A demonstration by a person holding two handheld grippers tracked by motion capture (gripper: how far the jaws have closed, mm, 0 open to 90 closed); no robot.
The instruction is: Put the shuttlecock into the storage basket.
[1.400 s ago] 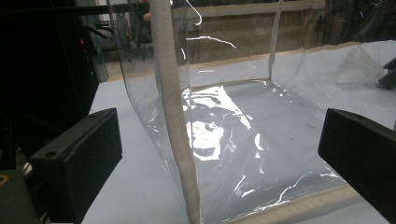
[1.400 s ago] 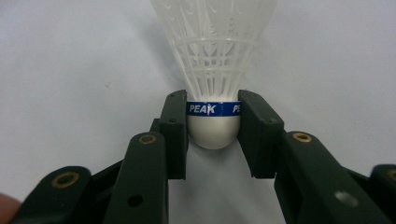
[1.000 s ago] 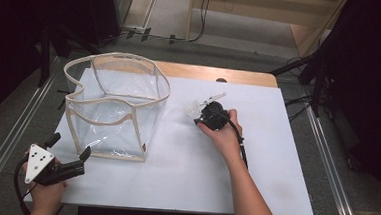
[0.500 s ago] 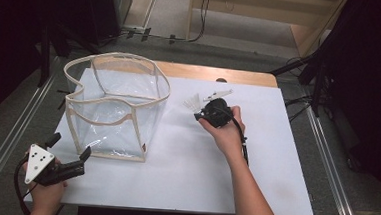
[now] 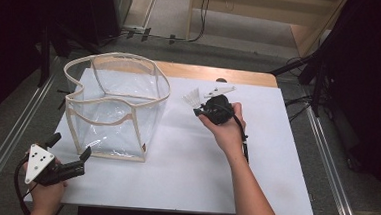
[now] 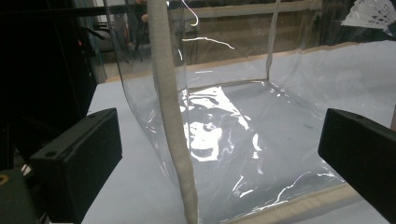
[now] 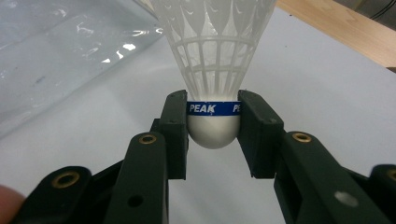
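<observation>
Here, the white table (image 5: 184,177) carries a clear bag (image 5: 116,108) at nine o'clock. The left gripper (image 5: 68,152), at seven, gapes empty beside it. The right gripper (image 5: 198,108), near center, clamps a white shuttlecock (image 7: 212,60) by its cork, held above the tabletop.

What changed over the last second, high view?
The right gripper, shut on the shuttlecock, has lifted slightly off the table; the grip is unchanged. The left gripper stayed open and still beside the clear bag, which has not moved.
</observation>
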